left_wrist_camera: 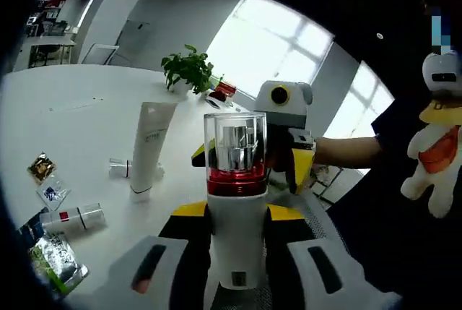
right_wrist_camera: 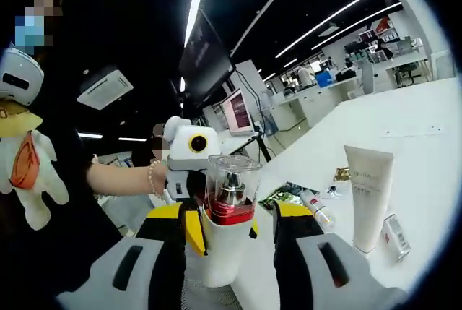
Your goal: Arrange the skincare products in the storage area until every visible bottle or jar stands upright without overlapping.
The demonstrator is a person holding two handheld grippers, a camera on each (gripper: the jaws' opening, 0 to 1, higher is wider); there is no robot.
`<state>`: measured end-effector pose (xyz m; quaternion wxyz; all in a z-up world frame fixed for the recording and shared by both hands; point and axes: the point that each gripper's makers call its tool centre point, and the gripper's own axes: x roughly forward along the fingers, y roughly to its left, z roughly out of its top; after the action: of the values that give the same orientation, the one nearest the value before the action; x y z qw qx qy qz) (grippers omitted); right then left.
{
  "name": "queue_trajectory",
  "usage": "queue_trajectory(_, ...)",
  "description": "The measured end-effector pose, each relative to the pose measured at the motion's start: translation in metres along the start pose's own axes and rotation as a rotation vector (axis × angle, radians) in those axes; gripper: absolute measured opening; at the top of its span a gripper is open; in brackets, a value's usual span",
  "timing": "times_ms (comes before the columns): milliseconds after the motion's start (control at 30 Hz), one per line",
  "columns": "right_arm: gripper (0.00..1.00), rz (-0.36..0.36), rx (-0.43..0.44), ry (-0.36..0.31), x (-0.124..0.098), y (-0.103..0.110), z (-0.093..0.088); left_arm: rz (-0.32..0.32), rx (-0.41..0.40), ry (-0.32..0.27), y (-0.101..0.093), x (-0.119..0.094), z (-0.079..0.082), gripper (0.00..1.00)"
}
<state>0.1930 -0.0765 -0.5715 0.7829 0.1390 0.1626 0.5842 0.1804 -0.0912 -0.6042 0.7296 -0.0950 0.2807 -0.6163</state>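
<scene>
White body, red collar and clear cap identify the bottle (left_wrist_camera: pixel 235 201), which stands upright between the left tongs (left_wrist_camera: pixel 234 270) and the right tongs (right_wrist_camera: pixel 225 267); a silver pump head is visible inside the clear cap. In the left gripper view the bottle sits between the two grey jaws, which are spread wide to either side of it, and whether the pads press its sides cannot be told. In the right gripper view the same bottle stands between that gripper's jaws, likewise set wide, and contact cannot be confirmed there either. Each view shows the opposing gripper directly beyond the bottle, facing the camera, held by a person's hand (right_wrist_camera: pixel 160 173). On the white tabletop (left_wrist_camera: pixel 86 100), to the left of the left tongs, a white tube (left_wrist_camera: pixel 150 147) stands upright on its cap. A small clear vial (left_wrist_camera: pixel 120 168) lies beside the tube. Nearer the left tongs, a white roll-shaped bottle (left_wrist_camera: pixel 74 218) with a red mark lies on its side, with foil sachets (left_wrist_camera: pixel 45 180) and a green packet (left_wrist_camera: pixel 52 259) around it. Beyond the tube, a potted green plant (left_wrist_camera: pixel 189 69) stands well apart from the tongs. A plush toy (left_wrist_camera: pixel 437 136) hangs at the person's side.
</scene>
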Motion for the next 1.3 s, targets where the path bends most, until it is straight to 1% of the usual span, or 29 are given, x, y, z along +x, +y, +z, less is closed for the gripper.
queue_trajectory(100,0.41,0.012,0.007,-0.006,0.004,0.003,-0.003,-0.013,0.015,-0.002,-0.002,0.001,0.000,0.26)
queue_trajectory(200,0.38,0.033,-0.046,0.006,0.007,0.010,-0.005,-0.037,0.033,0.002,-0.005,0.002,0.000,0.26)
queue_trajectory(233,0.37,0.018,-0.100,0.018,0.008,0.008,-0.007,-0.044,0.036,0.002,-0.006,0.003,0.000,0.26)
queue_trajectory(267,0.35,0.017,-0.091,0.020,0.008,0.010,-0.010,-0.051,0.044,0.005,-0.007,0.006,-0.001,0.26)
queue_trajectory(300,0.34,0.014,-0.092,0.005,0.010,0.009,-0.007,-0.052,0.043,0.006,-0.007,0.007,-0.001,0.26)
queue_trajectory(333,0.33,0.000,-0.107,0.004,0.010,0.005,-0.007,-0.061,0.050,0.009,-0.009,0.009,-0.002,0.26)
queue_trajectory(367,0.33,0.003,-0.104,0.003,0.009,0.005,-0.007,-0.062,0.047,0.010,-0.008,0.011,-0.002,0.26)
queue_trajectory(433,0.32,-0.012,-0.112,-0.001,0.007,0.001,-0.008,-0.066,0.057,0.005,-0.008,0.013,-0.003,0.26)
queue_trajectory(500,0.32,-0.018,-0.118,0.002,0.005,-0.002,-0.009,-0.073,0.069,0.013,-0.008,0.017,-0.004,0.26)
queue_trajectory(533,0.31,-0.024,-0.139,0.015,0.004,-0.004,-0.010,-0.074,0.082,0.020,-0.008,0.019,-0.005,0.26)
queue_trajectory(600,0.31,-0.048,-0.169,0.049,0.001,-0.007,-0.014,-0.063,0.125,0.034,-0.006,0.024,-0.008,0.26)
queue_trajectory(633,0.31,-0.053,-0.181,0.055,0.000,-0.007,-0.015,-0.063,0.139,0.037,-0.006,0.025,-0.008,0.26)
queue_trajectory(667,0.31,-0.064,-0.187,0.059,-0.002,-0.008,-0.016,-0.056,0.170,0.040,-0.006,0.029,-0.009,0.26)
queue_trajectory(700,0.30,-0.078,-0.195,0.062,-0.004,-0.010,-0.017,-0.051,0.174,0.035,-0.006,0.031,-0.009,0.26)
queue_trajectory(767,0.30,-0.100,-0.210,0.080,-0.010,-0.014,-0.022,-0.050,0.206,0.047,-0.005,0.038,-0.013,0.26)
queue_trajectory(867,0.30,-0.141,-0.250,0.127,-0.019,-0.021,-0.031,-0.024,0.313,0.073,0.001,0.049,-0.019,0.26)
queue_trajectory(933,0.29,-0.164,-0.272,0.151,-0.025,-0.027,-0.037,-0.007,0.349,0.071,0.003,0.056,-0.022,0.26)
queue_trajectory(967,0.29,-0.171,-0.275,0.156,-0.027,-0.028,-0.038,-0.005,0.346,0.070,0.003,0.058,-0.023,0.26)
queue_trajectory(1100,0.29,-0.199,-0.305,0.189,-0.033,-0.034,-0.044,0.015,0.388,0.066,0.006,0.068,-0.025,0.26)
queue_trajectory(1200,0.29,-0.221,-0.321,0.210,-0.036,-0.039,-0.046,0.024,0.403,0.051,0.012,0.072,-0.025,0.26)
queue_trajectory(1300,0.29,-0.242,-0.340,0.237,-0.038,-0.044,-0.051,0.039,0.416,0.053,0.019,0.078,-0.028,0.26)
